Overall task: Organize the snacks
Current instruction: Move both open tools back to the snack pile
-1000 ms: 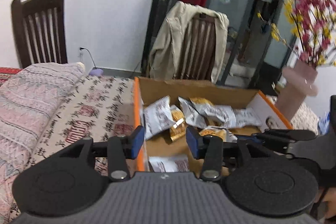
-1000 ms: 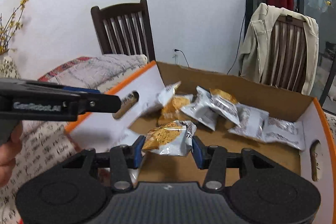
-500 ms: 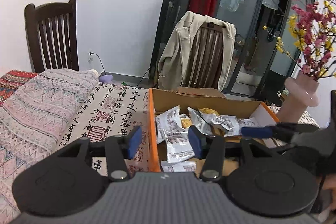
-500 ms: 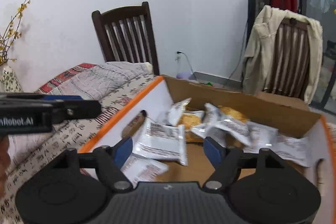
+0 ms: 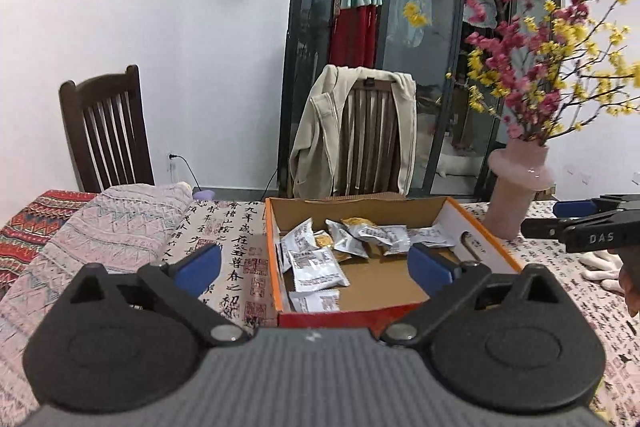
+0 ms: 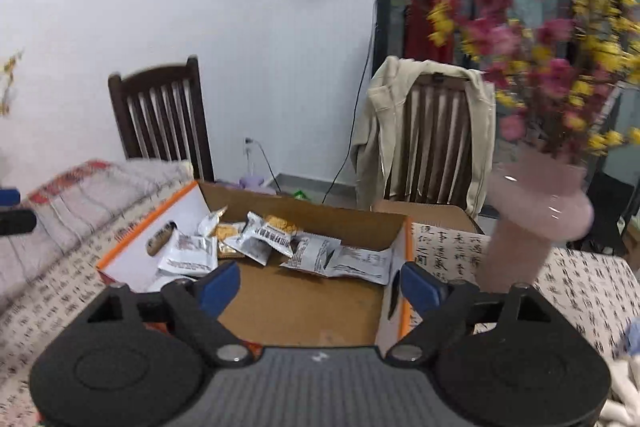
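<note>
Left gripper (image 5: 314,265) is hanging spread wide, nothing between its blue pads (image 5: 426,261), sitting above the near red edge of the cardboard box (image 5: 476,227). Right gripper (image 6: 320,285) is likewise spread and holding nothing, hovering over the box's bare near floor; in the left view its black body is showing off to the right, over the cloth, with "DAS" printed in white.

Snack packets (image 5: 318,269) are lying inside the box: a loose heap of silver-white and orange-gold pouches along the far wall, two white ones lying flat near the left wall. From the right view the same pile (image 6: 272,239) is reaching across to the right wall. Near half of the floor is showing bare cardboard.

Judgement: collecting looks mostly done, since no packets are showing on the tablecloth (image 5: 236,247); something pale is lying on the cloth at far right, too blurred to tell. What's left is likely tidying the heap into rows.

Writing: packets are carrying dark print, too small to read. Tablecloth is covered in black Chinese calligraphy with red seal stamps. Pink vase (image 5: 518,193) of flowers is standing just beside the box's right side.
</note>
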`<state>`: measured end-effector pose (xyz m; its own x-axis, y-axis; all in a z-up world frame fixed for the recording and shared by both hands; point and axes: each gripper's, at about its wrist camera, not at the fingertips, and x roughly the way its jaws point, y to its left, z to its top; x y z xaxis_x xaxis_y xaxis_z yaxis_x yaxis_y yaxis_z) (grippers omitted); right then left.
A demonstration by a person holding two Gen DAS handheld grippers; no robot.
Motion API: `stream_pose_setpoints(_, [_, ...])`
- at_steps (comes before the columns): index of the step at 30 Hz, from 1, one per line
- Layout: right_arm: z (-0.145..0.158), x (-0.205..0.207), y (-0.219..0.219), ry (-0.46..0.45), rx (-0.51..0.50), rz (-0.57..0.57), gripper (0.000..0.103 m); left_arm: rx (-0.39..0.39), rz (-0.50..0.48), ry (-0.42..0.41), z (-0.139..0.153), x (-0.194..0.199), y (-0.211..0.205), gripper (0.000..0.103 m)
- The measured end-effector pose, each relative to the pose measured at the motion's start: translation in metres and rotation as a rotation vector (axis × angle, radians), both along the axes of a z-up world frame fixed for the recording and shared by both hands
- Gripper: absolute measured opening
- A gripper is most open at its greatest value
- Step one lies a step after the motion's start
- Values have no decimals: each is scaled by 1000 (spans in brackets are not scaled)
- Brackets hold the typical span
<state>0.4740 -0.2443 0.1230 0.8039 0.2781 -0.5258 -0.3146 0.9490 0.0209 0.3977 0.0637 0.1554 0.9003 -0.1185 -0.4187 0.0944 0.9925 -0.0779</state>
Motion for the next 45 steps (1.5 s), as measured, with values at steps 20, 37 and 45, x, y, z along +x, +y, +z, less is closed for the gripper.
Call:
stream_pose_setpoints(20, [-57,-270,-15,-137,7,71,99,-68,44,50,-78,-243,-18,103])
stream_pose_setpoints(37, [-105,-346,-10,-66,29,35,99,-92,86,130,-108,-258,-1,103])
stream_pose_setpoints(45, [-98,-319,6,-54,46,52,97,-98,53,132,-106,-200,4,103])
